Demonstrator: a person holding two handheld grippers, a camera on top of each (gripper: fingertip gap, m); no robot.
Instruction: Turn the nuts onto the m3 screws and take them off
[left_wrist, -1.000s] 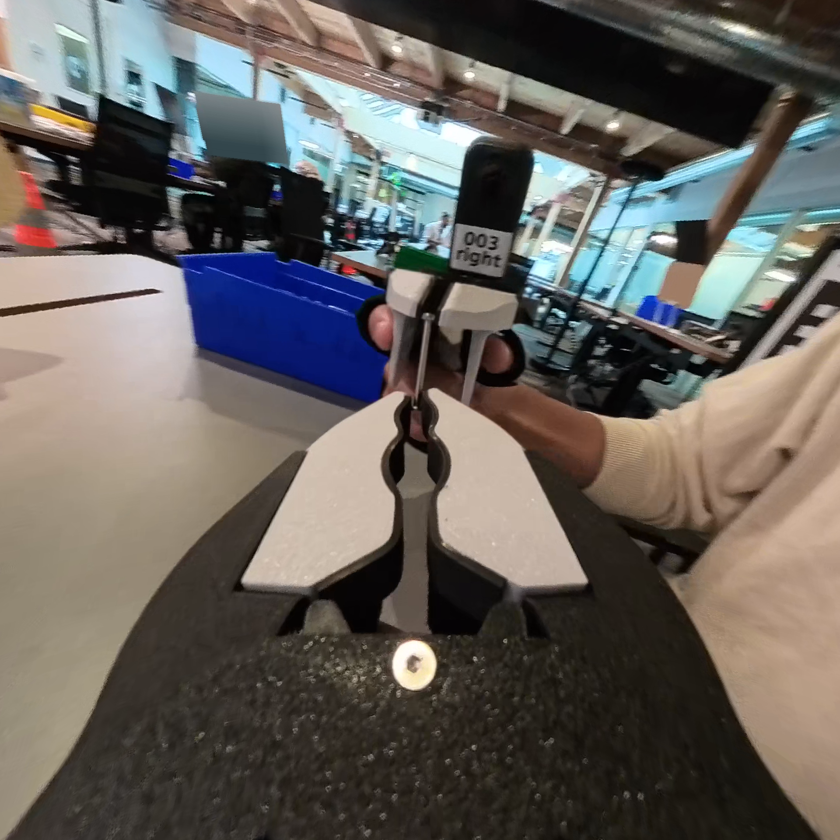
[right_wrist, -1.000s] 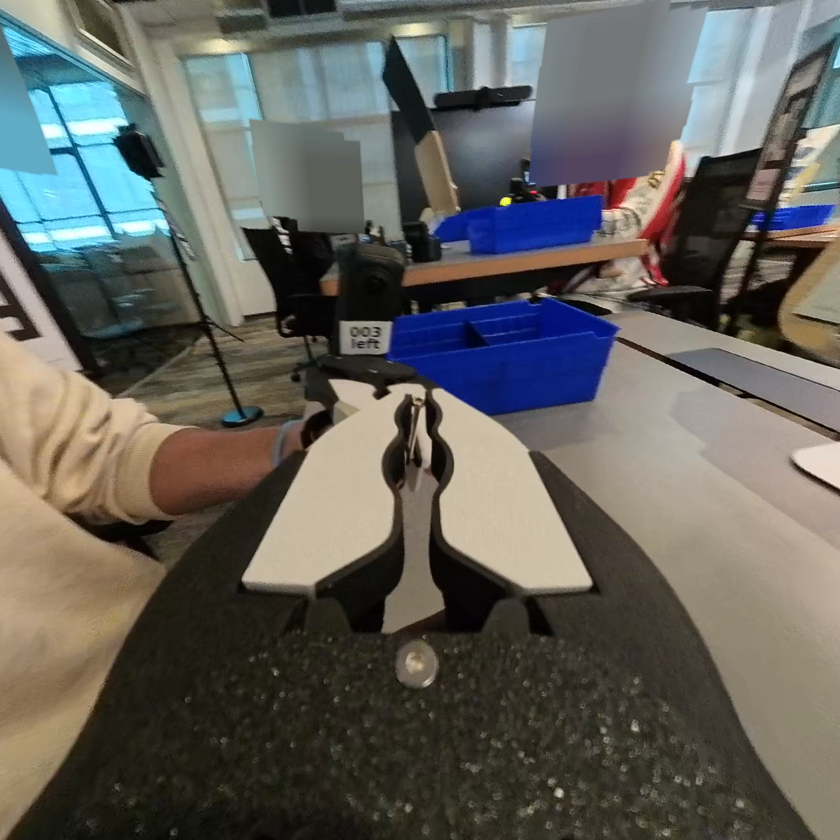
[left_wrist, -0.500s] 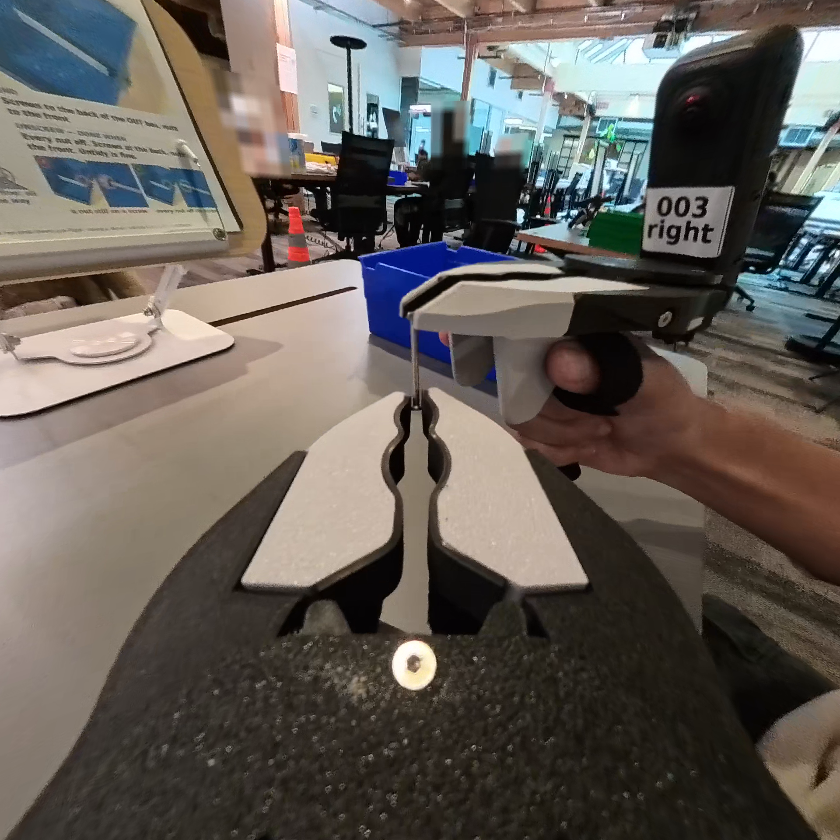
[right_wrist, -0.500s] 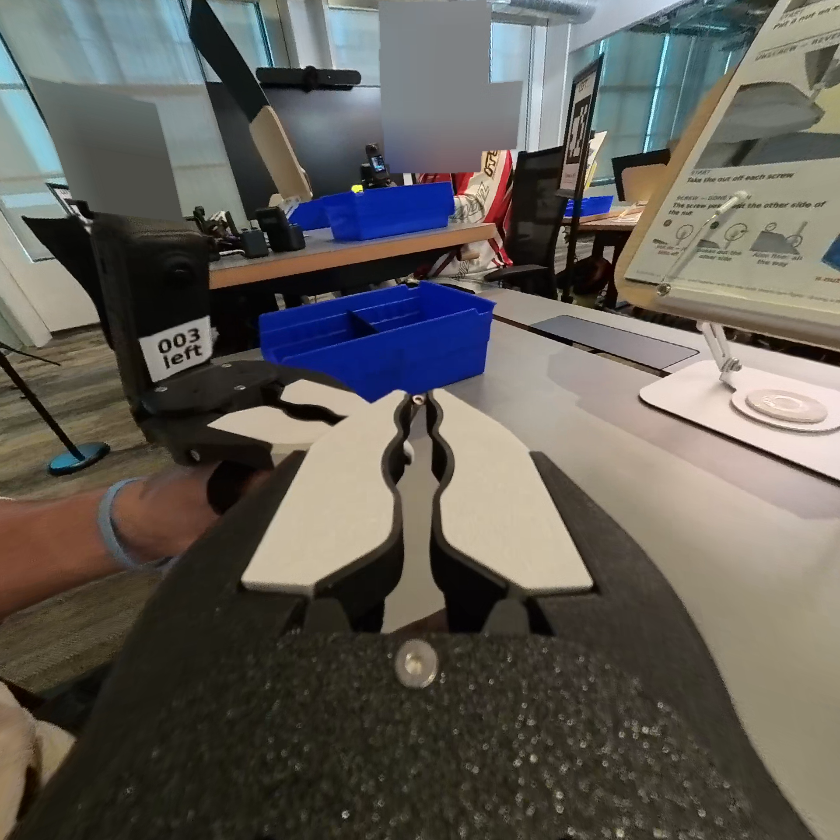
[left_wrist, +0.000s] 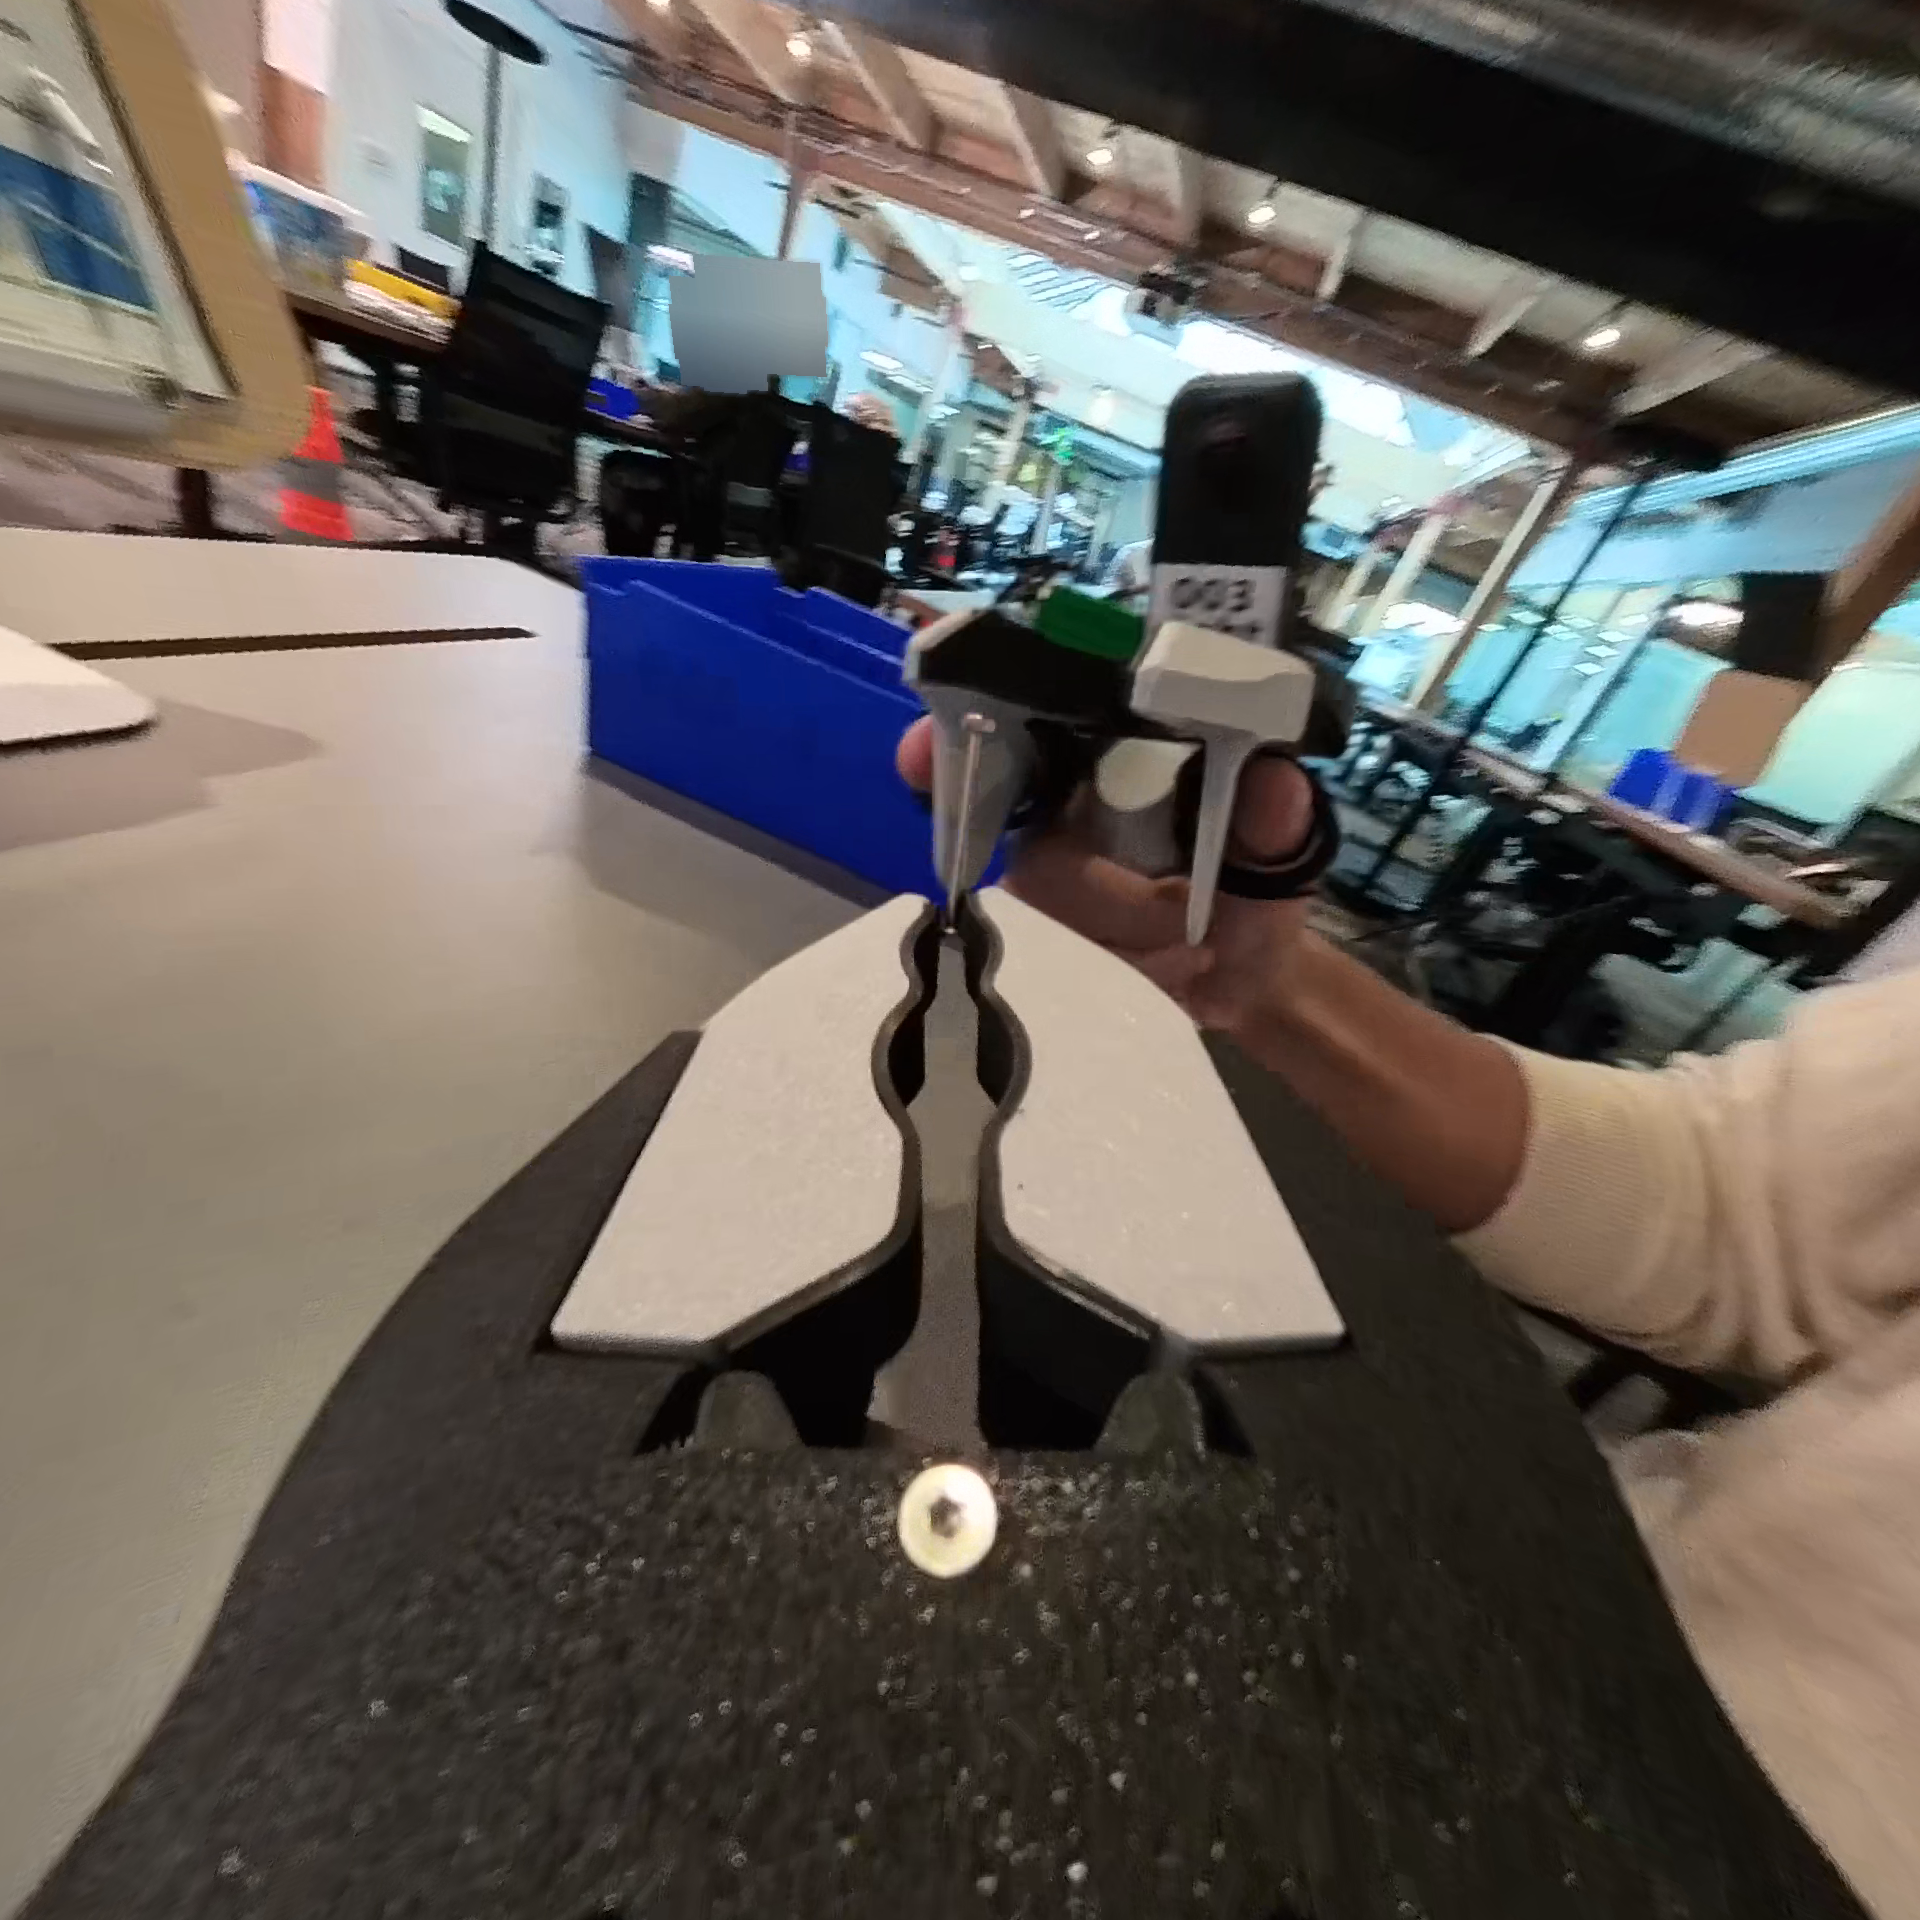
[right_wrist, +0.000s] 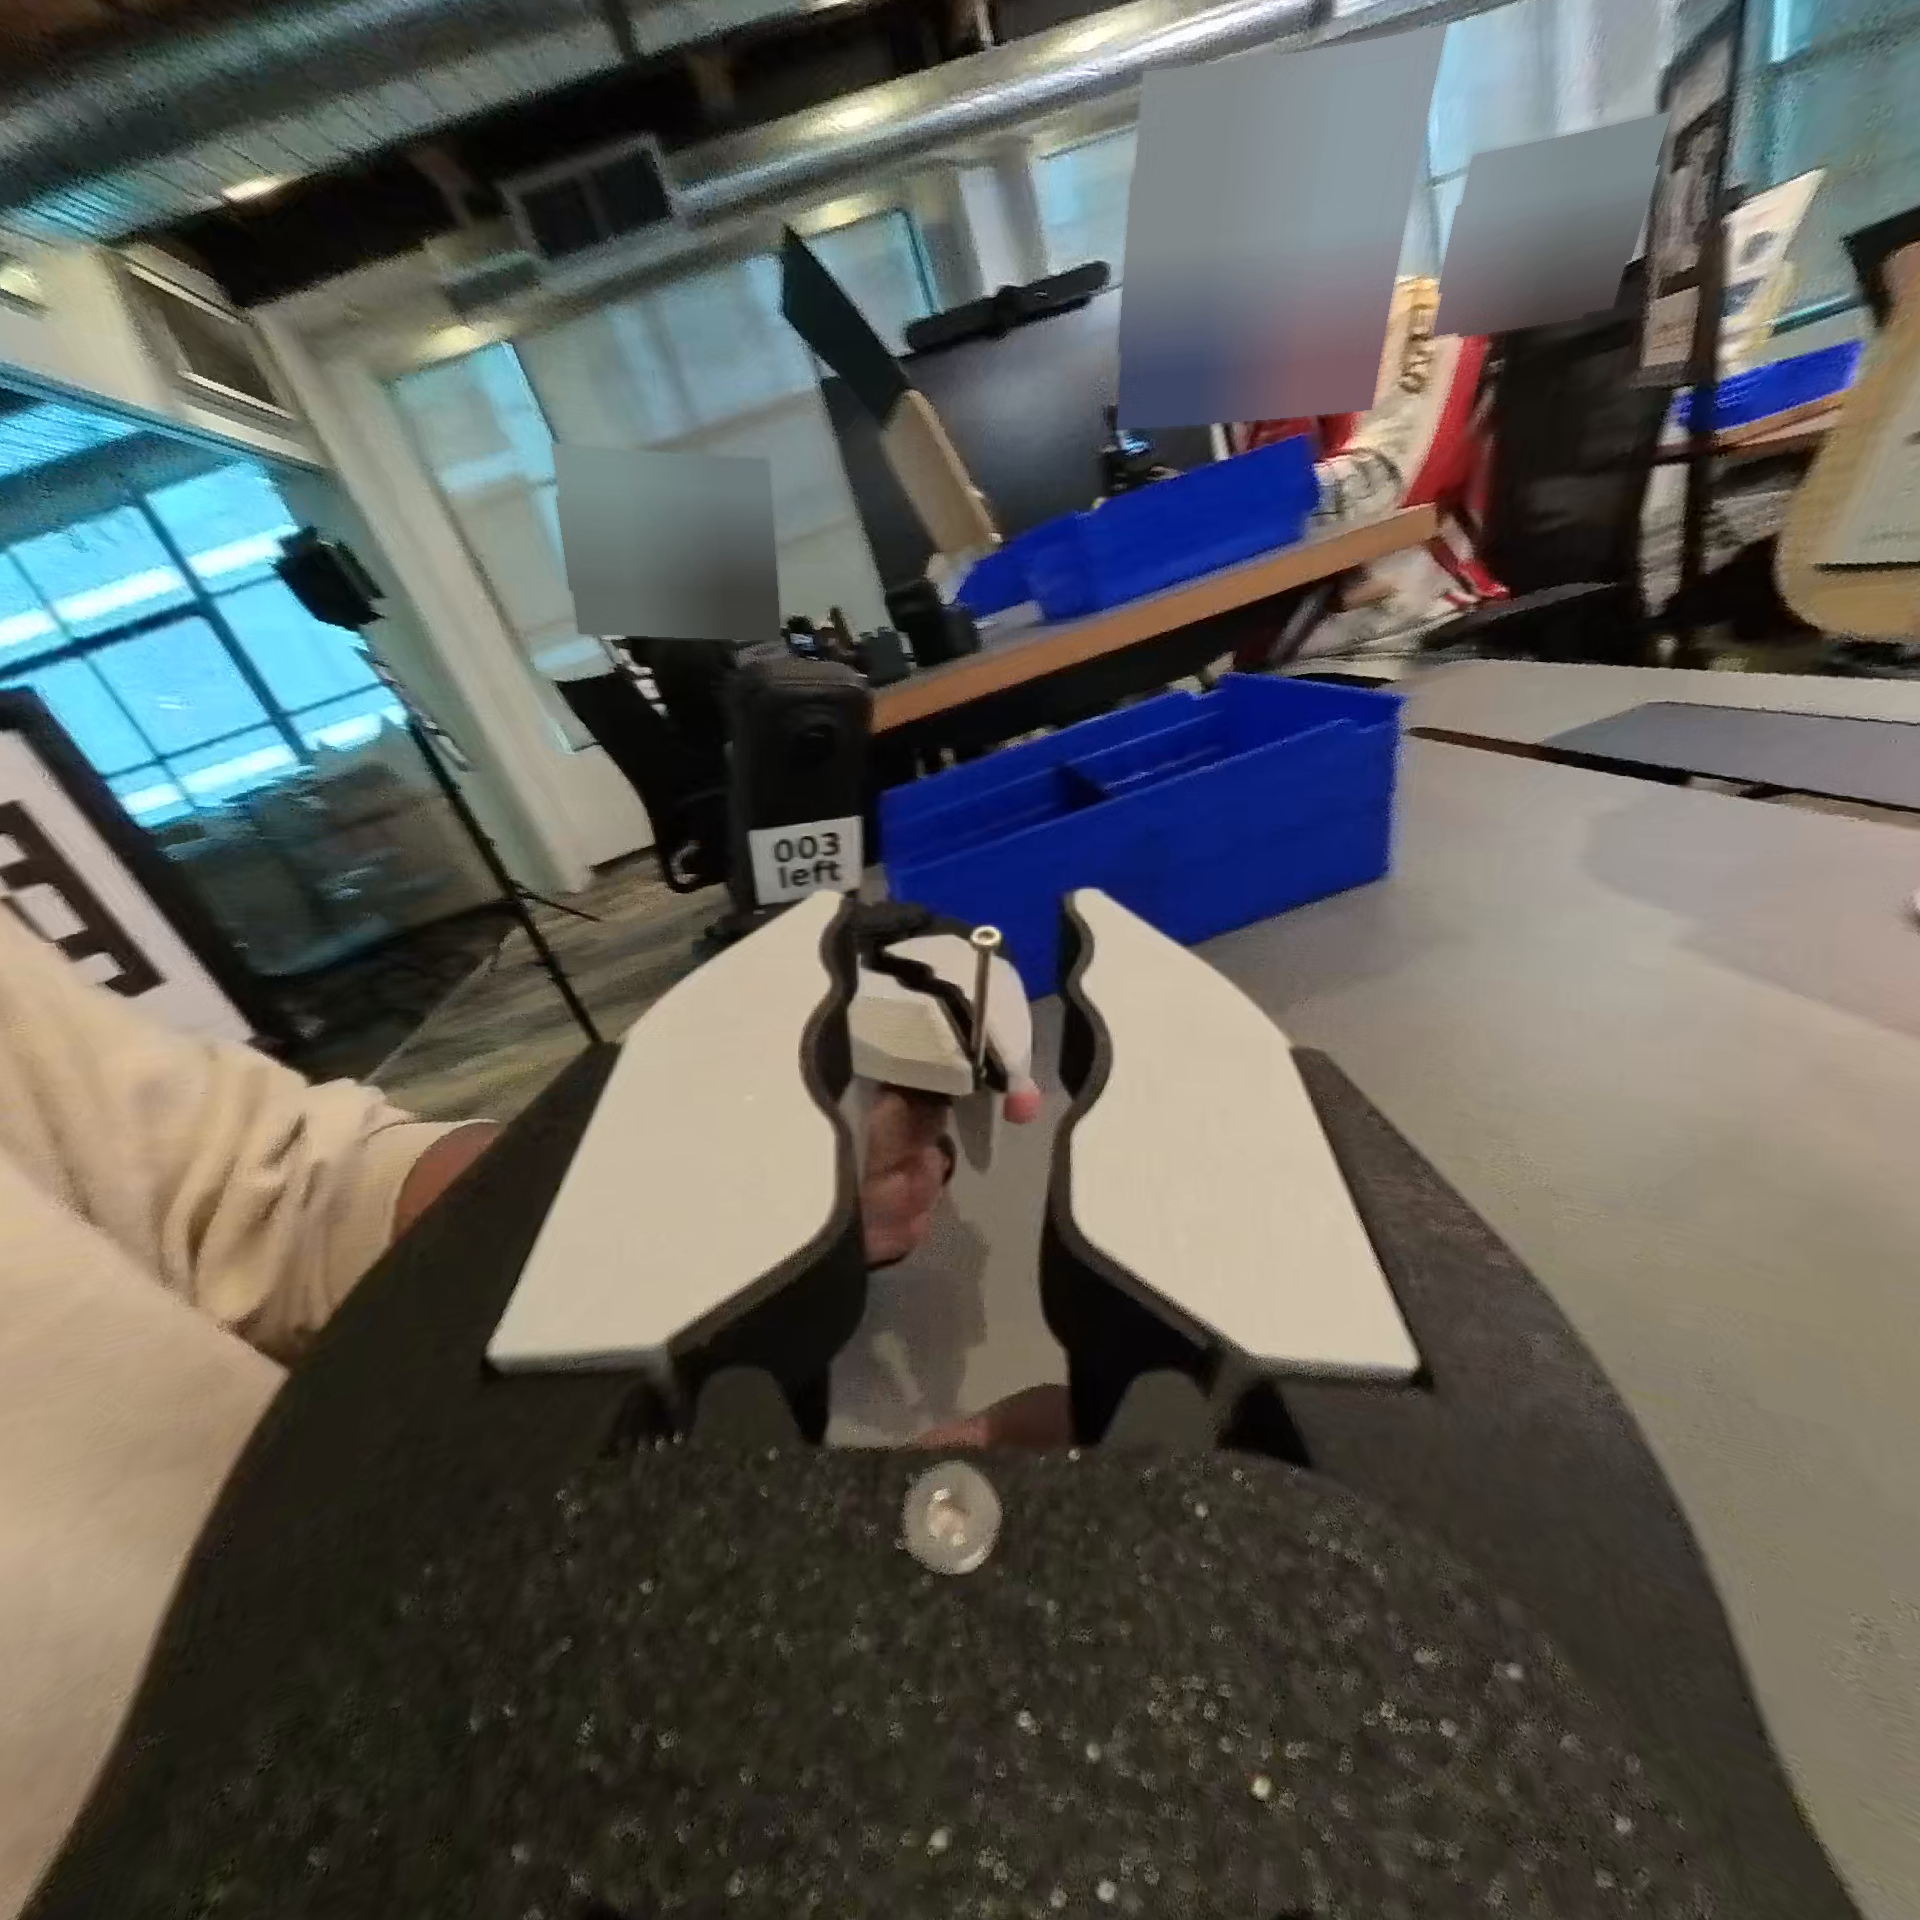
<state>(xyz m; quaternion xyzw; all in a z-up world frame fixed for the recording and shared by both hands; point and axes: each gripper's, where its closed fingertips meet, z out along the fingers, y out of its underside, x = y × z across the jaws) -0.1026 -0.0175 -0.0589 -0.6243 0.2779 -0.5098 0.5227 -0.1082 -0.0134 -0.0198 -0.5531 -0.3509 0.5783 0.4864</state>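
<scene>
The left gripper, at the centre of the left wrist view, is pinching the lower end of a long thin screw between its closed tips, the shaft standing up with its head at the top. The right gripper is holding its jaws wide apart around the screw, touching nothing, seen in the middle of the right wrist view. No nut is showing clearly anywhere, so I am guessing the hands are between turns; the next move is probably calling for the open jaws to close again on the shaft. A grey table is filling the lower left, a blue bin sitting mid-frame, office chairs and desks blurring behind.
</scene>
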